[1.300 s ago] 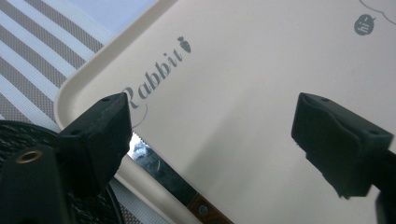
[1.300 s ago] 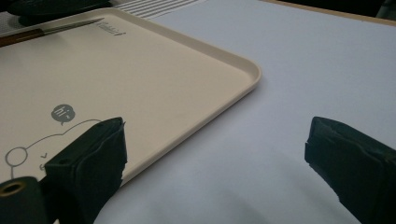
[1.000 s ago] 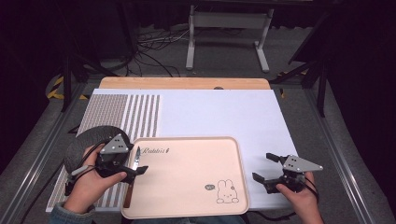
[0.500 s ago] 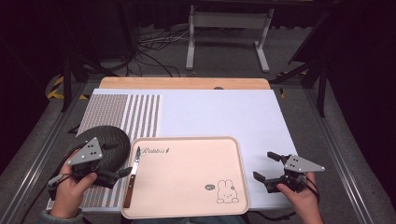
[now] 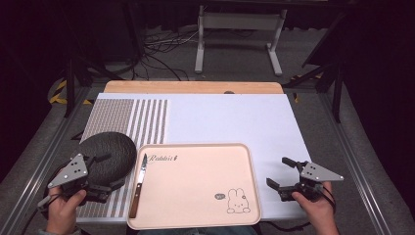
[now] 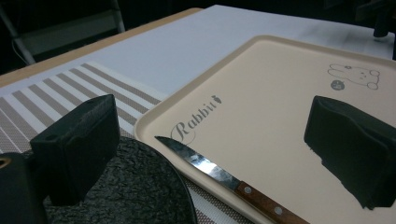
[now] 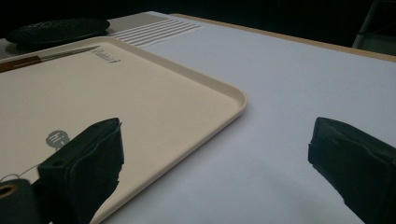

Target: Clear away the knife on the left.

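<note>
A knife point(image 5: 138, 186) with a wooden handle lies along the left edge of the beige rabbit-print tray point(image 5: 195, 181), its blade pointing away from me. My left gripper point(image 5: 111, 172) is open at the tray's left, over the near edge of a dark round disc point(image 5: 110, 152), with nothing between its jaws. In the left gripper view the knife point(image 6: 219, 172) lies on the tray point(image 6: 280, 107) between and beyond the gripper's point(image 6: 210, 135) jaws. My right gripper point(image 5: 279, 171) is open and empty over the white mat, just right of the tray point(image 7: 116, 102).
A white mat point(image 5: 235, 117) covers the table, with a striped placemat point(image 5: 132, 122) at its left under the disc. The wooden table edge point(image 5: 195, 87) runs along the back. Beyond it a metal stand point(image 5: 237, 39) and cables sit on the floor.
My left gripper has drawn back to the left, away from the knife's handle, and the knife now lies alone on the tray's edge. The right gripper has hardly moved.
</note>
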